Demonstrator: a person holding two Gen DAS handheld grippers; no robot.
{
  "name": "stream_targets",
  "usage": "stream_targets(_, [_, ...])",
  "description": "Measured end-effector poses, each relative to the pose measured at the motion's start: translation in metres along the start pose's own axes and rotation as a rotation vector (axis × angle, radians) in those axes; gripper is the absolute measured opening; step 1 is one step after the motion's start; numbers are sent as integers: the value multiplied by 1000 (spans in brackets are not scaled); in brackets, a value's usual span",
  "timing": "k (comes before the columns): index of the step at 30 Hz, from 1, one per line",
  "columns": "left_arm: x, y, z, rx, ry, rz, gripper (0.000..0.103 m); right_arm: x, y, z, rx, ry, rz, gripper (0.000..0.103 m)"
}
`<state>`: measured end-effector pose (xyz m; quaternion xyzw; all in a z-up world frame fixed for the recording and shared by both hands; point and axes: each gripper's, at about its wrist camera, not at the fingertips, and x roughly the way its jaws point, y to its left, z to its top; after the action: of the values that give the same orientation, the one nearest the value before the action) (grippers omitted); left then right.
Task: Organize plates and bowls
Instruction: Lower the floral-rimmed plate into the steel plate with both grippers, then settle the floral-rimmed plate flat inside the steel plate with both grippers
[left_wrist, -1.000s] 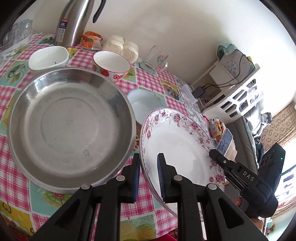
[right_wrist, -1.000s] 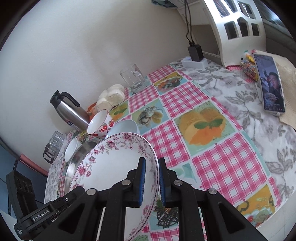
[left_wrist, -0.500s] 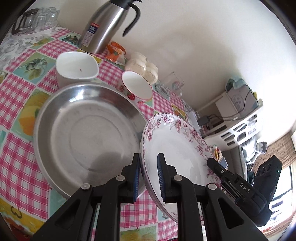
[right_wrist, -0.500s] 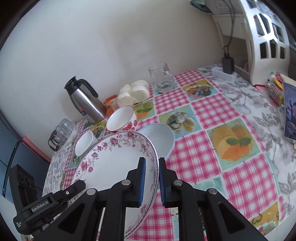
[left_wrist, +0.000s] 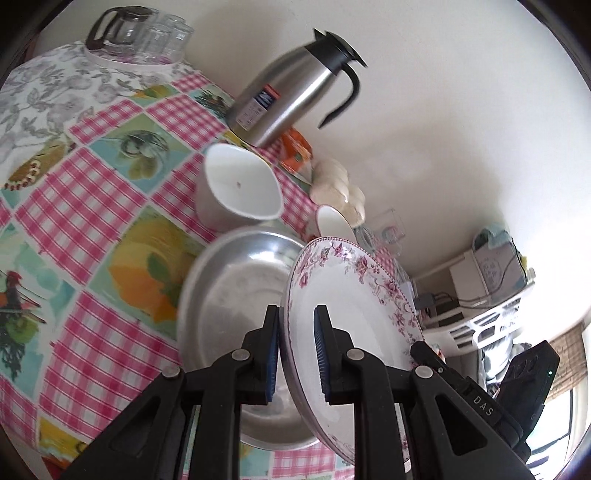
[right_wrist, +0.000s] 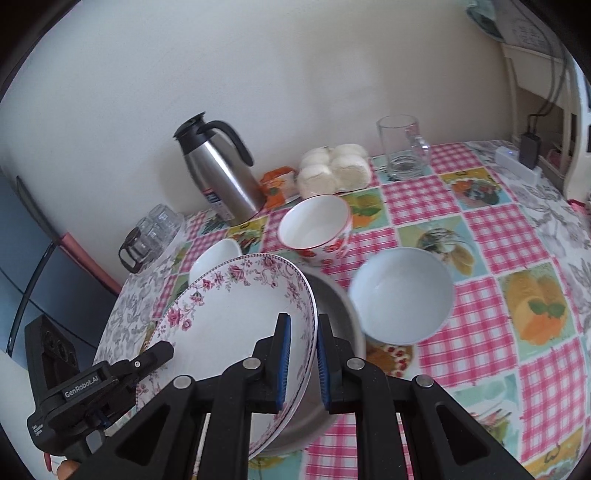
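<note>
A white plate with a pink flower rim (left_wrist: 351, 314) (right_wrist: 229, 314) hangs tilted above a steel basin (left_wrist: 229, 295) (right_wrist: 332, 306). My left gripper (left_wrist: 295, 314) is shut on the plate's near rim, and its body shows at the lower left of the right wrist view (right_wrist: 162, 350). My right gripper (right_wrist: 303, 325) is shut on the opposite rim; its tip (left_wrist: 417, 347) shows past the plate. Around the basin stand a white bowl (left_wrist: 236, 188) (right_wrist: 214, 258), a red-flowered bowl (left_wrist: 334, 227) (right_wrist: 314, 225) and a pale blue bowl (right_wrist: 402, 291).
By the wall stand a steel thermos (right_wrist: 218, 173), an orange packet (right_wrist: 280, 181), wrapped buns (right_wrist: 332, 166) and a glass mug (right_wrist: 400, 147). A tray of glasses with a carafe (right_wrist: 147, 232) is at the table's left end. The checked tablecloth (right_wrist: 517, 258) stretches right.
Both grippers have carried the plate sideways across the table, and it now hangs over the steel basin instead of beside it. Both views have rolled; the grips are unchanged.
</note>
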<state>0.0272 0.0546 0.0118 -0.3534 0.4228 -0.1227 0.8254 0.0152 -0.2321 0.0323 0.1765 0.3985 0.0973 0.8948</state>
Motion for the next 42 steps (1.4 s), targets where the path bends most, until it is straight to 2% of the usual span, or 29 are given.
stream_targets(7, [-9,30,15,-68,-20,17,18,28,25,2,-37,44,32,15])
stream_targets(13, [-8,37,18,-64,-18,44,18,47,31,1,-54,76,52,15])
stream_targets(26, [28,30,13,-21,61,91,18,71,-5,-8,4,130,18,15])
stream_targets(31, [42,28,7,-14,110,104,18,76,-14,-11,6,142,-20,15])
stream_targets(42, [59,23,8,22,122,139,18,86,-31,-14,50,160,-30,15])
